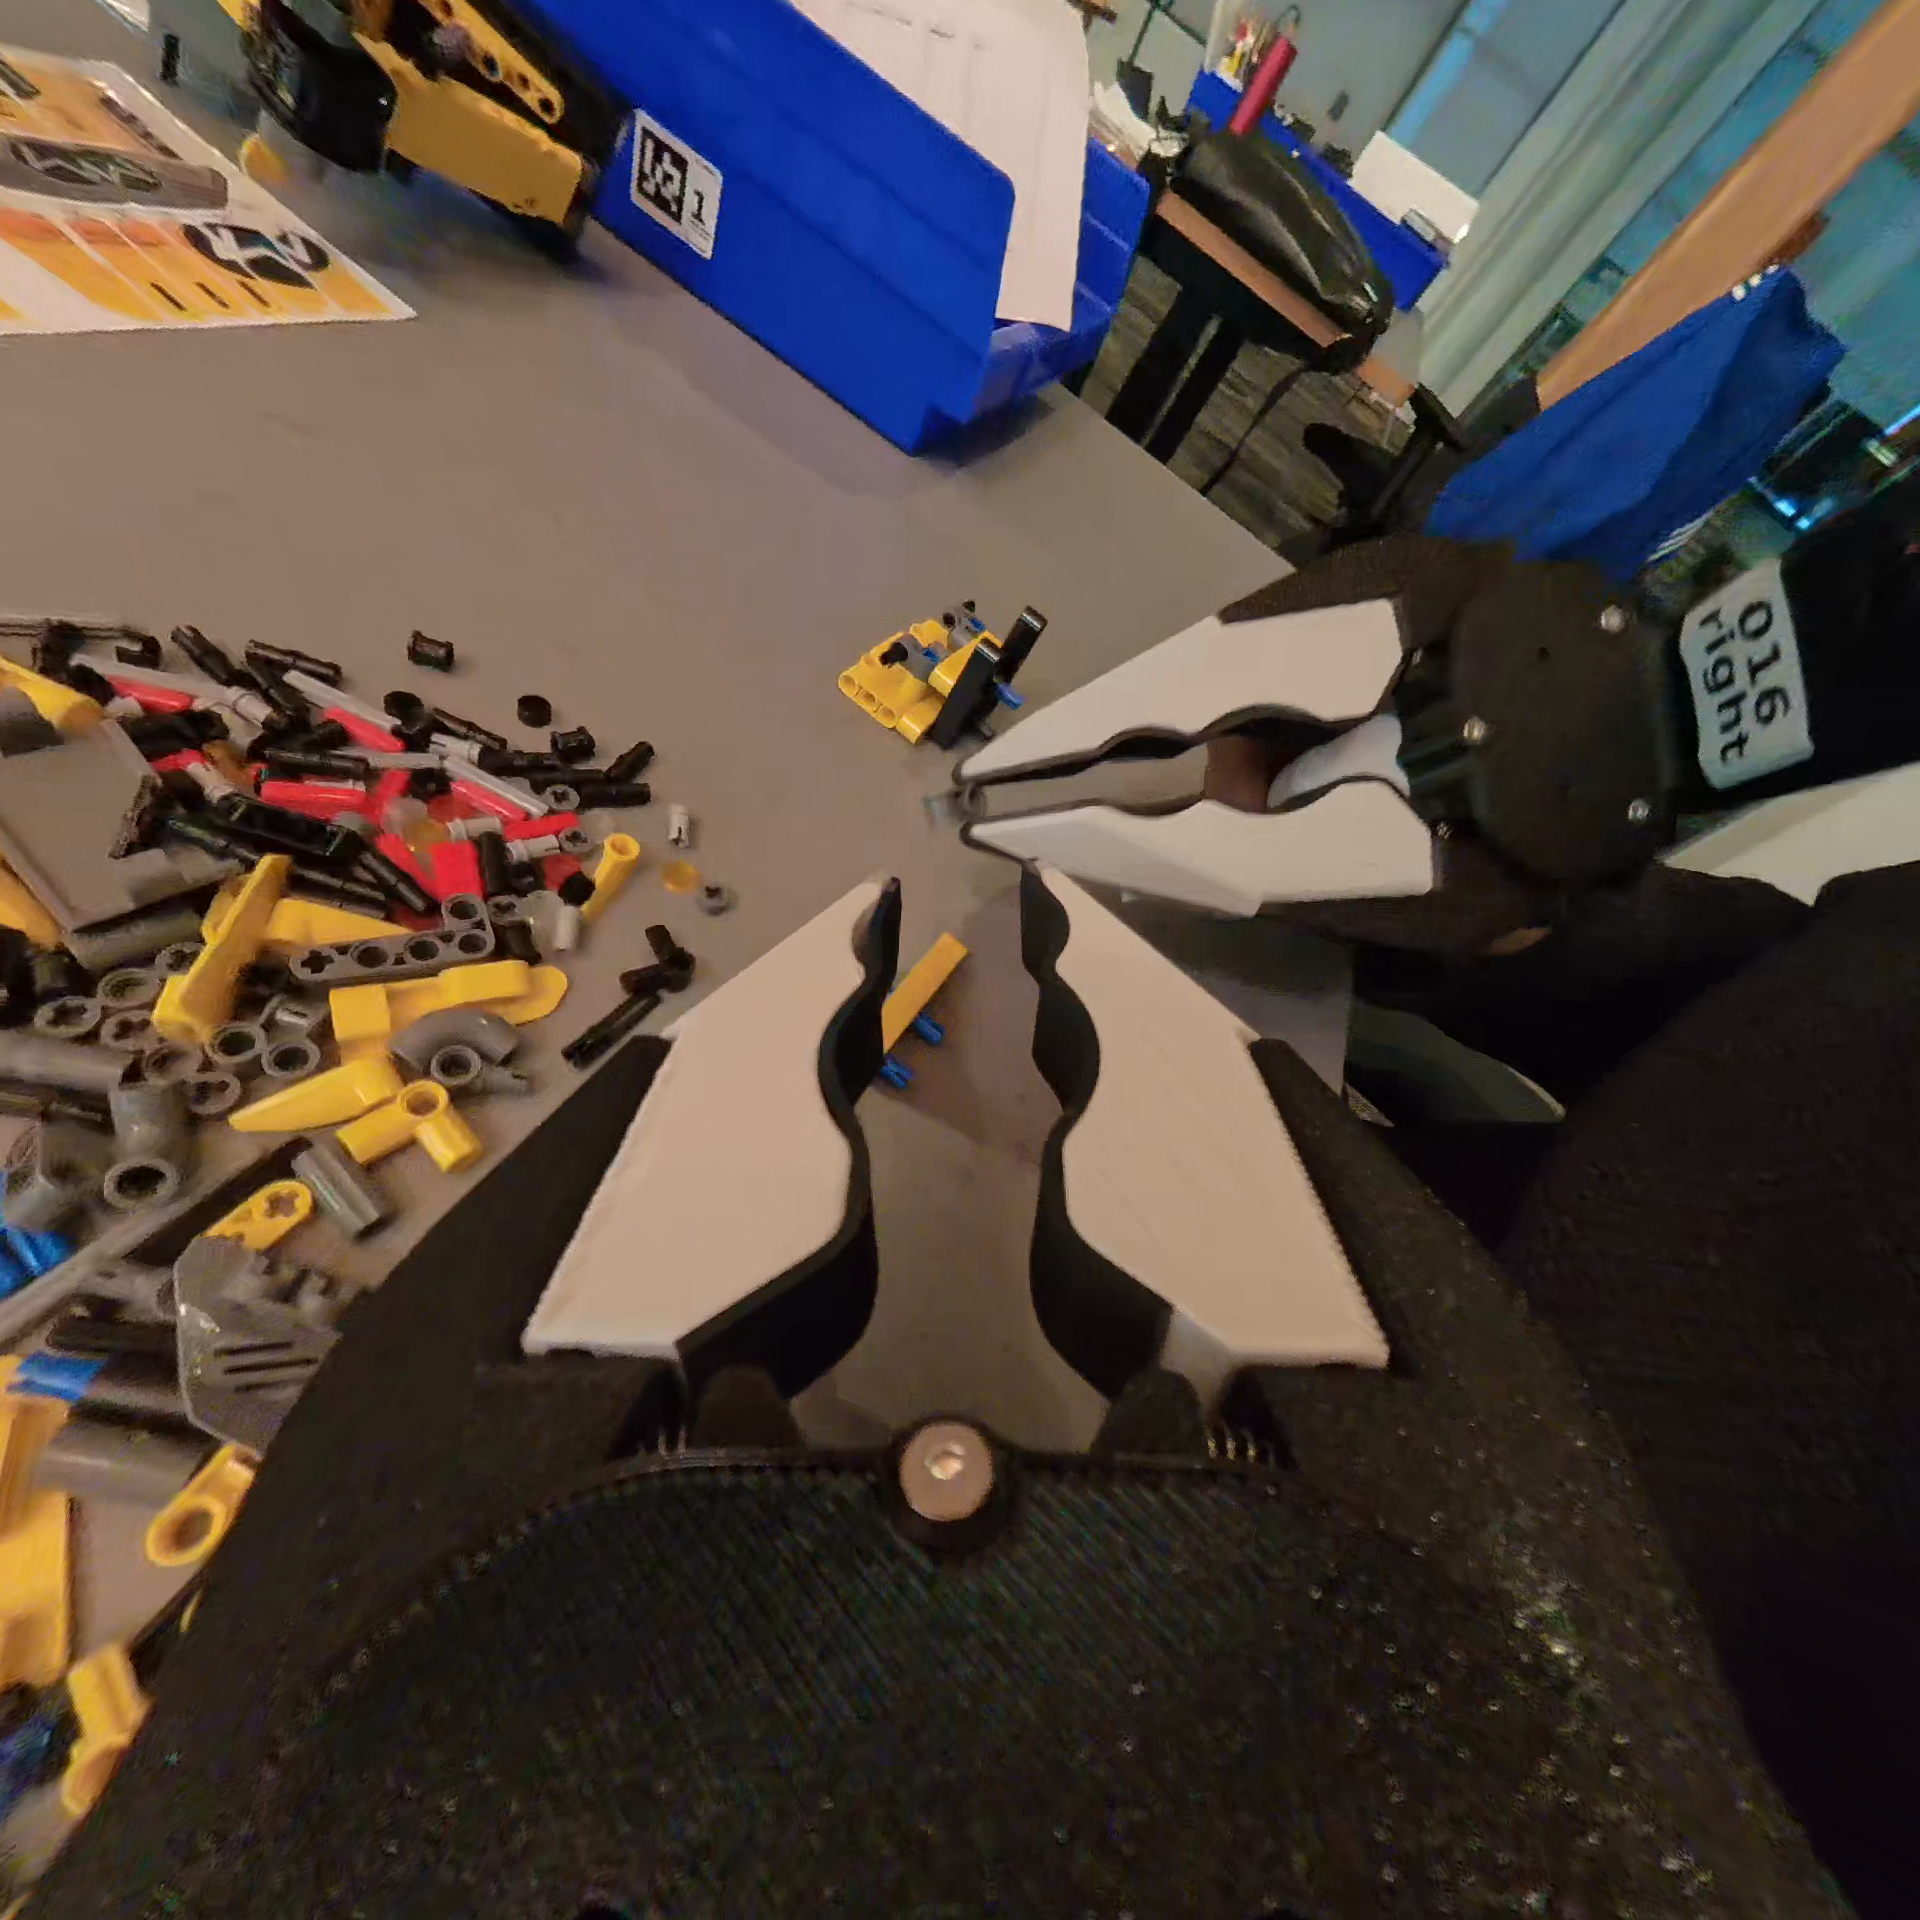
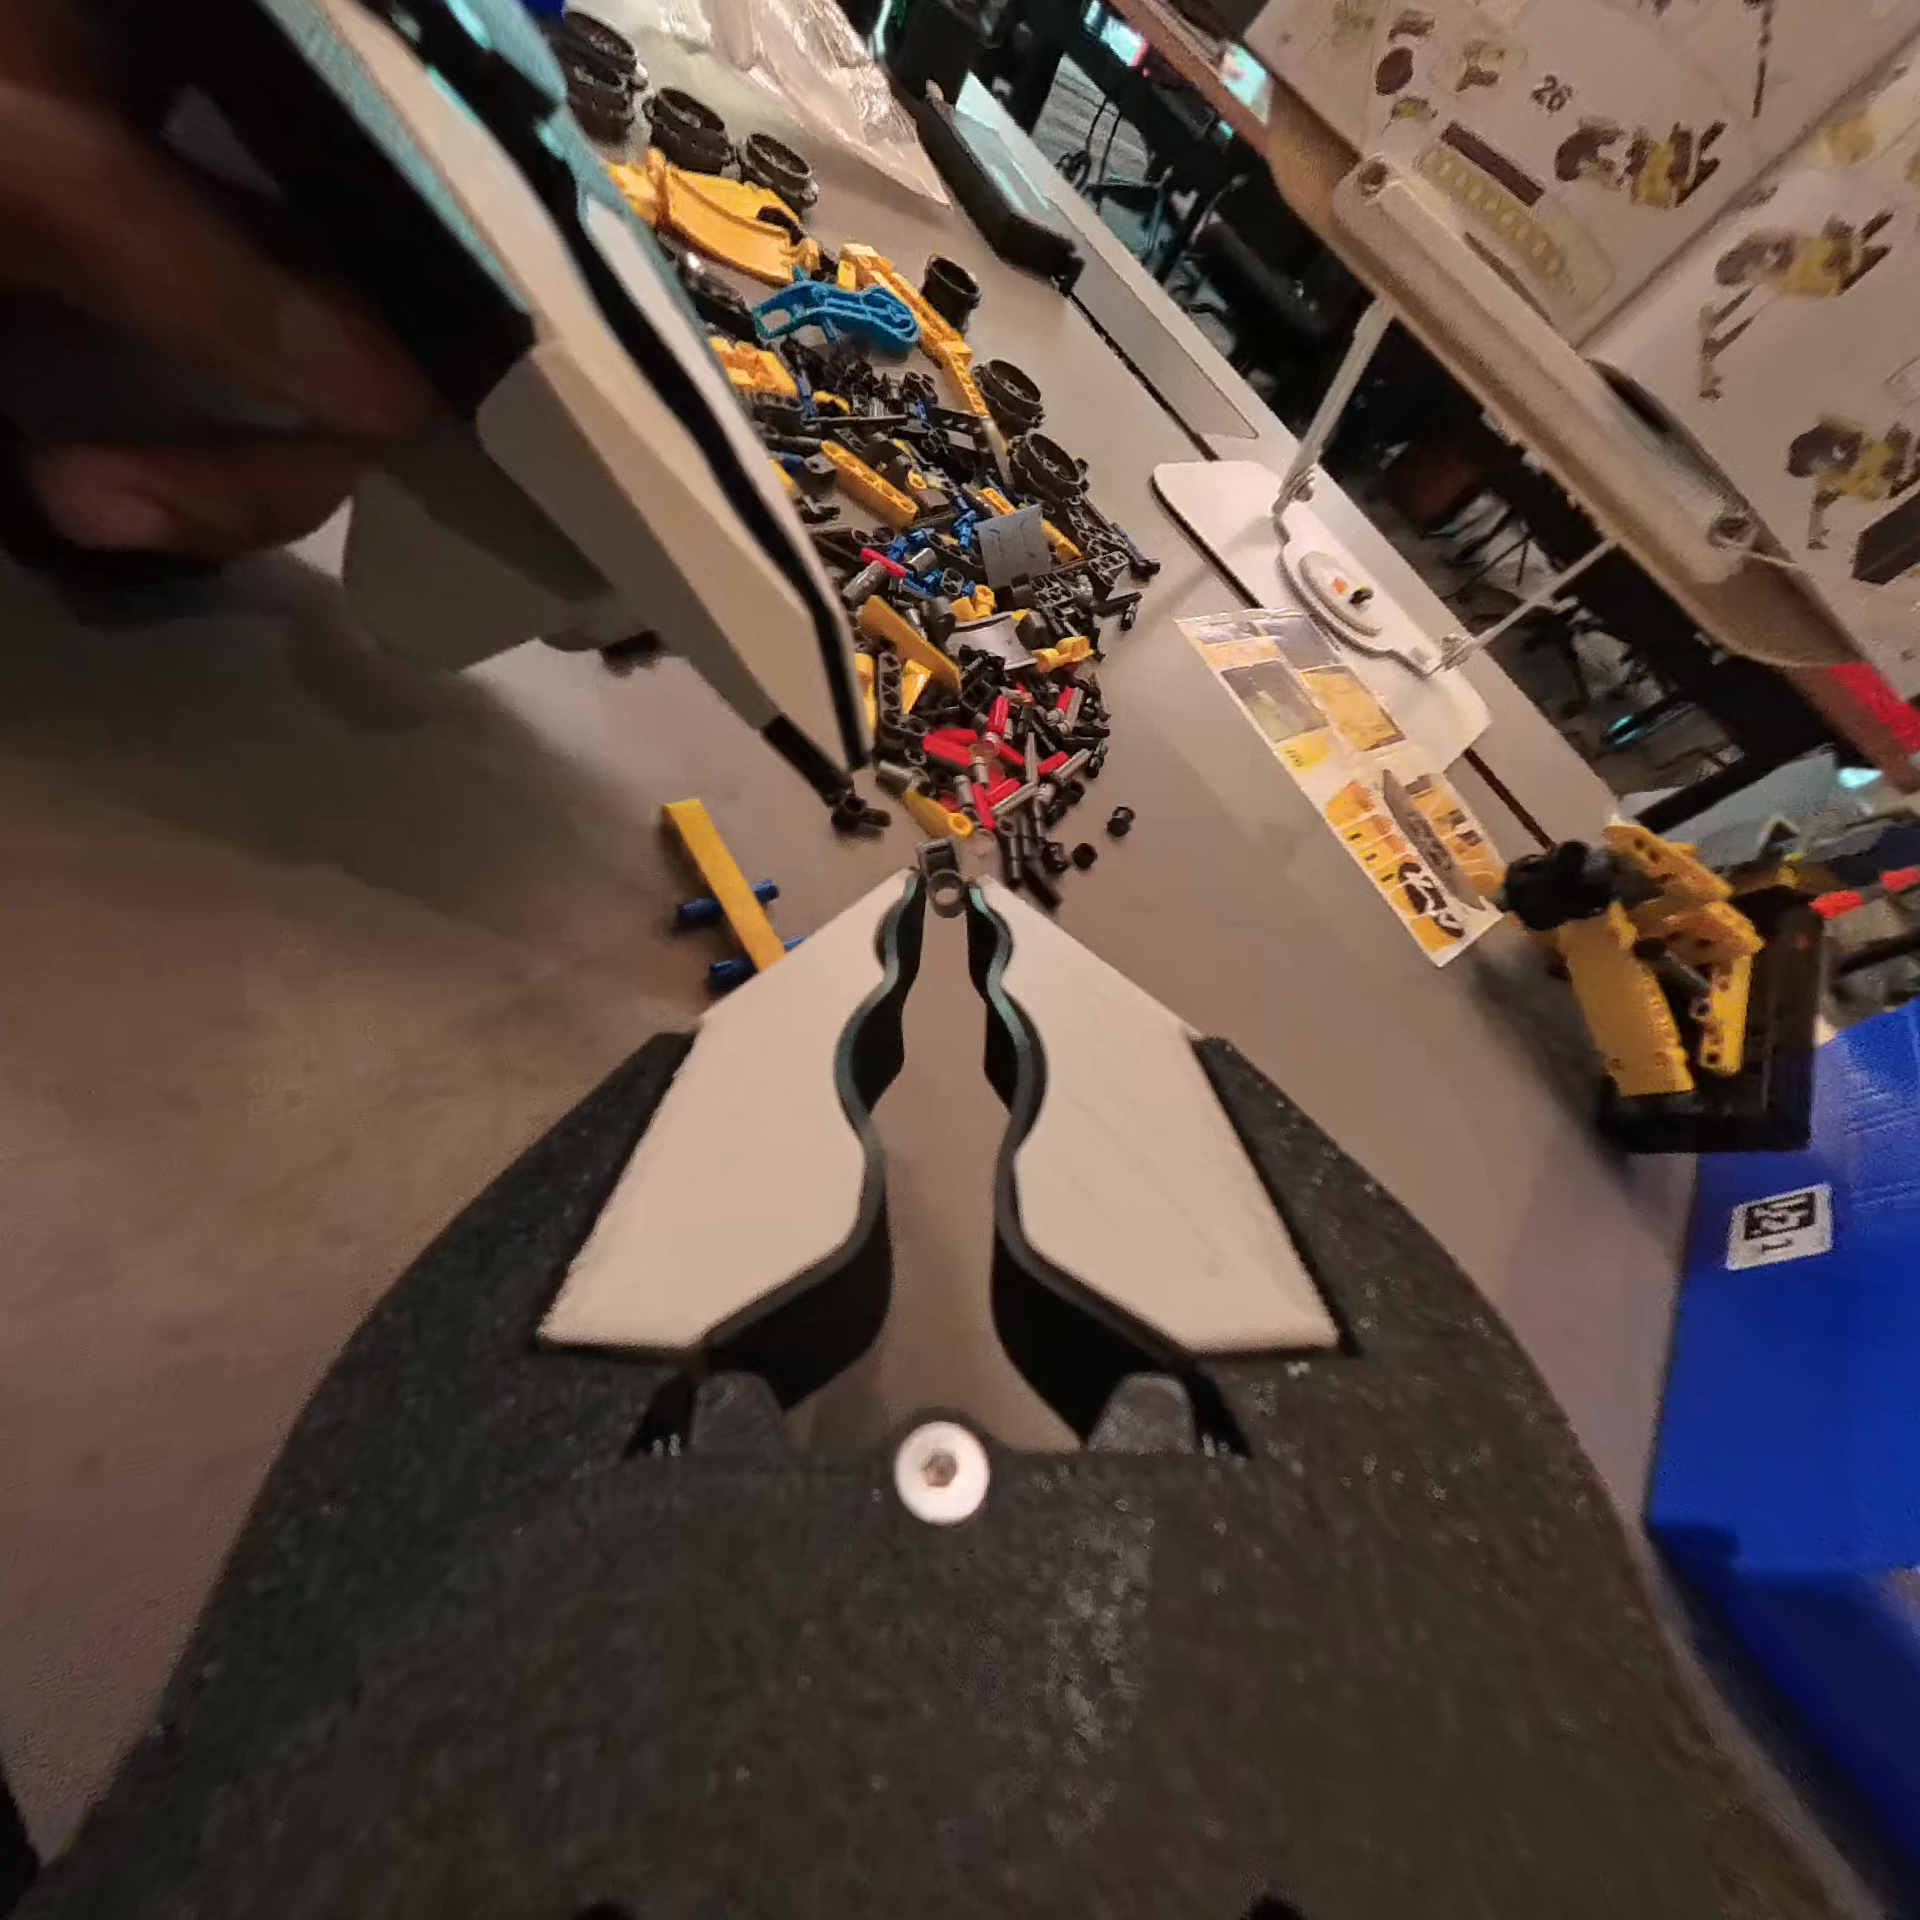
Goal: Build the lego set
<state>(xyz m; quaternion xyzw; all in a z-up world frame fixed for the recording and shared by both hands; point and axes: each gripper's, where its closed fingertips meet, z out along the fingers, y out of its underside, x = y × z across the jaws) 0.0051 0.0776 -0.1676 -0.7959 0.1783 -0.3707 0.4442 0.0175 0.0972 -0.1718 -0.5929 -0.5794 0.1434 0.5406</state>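
Grey connector piece is pinched at the very tips of the right tool; a slip is judged likely with so little purchase. Left tool is held open and empty above a yellow beam with blue pins. Loose parts pile is spread on the grey surface; blue bin and part-built yellow model are seen beyond.

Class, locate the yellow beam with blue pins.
The yellow beam lies on the grey table, under the open left gripper, right of the loose parts pile.
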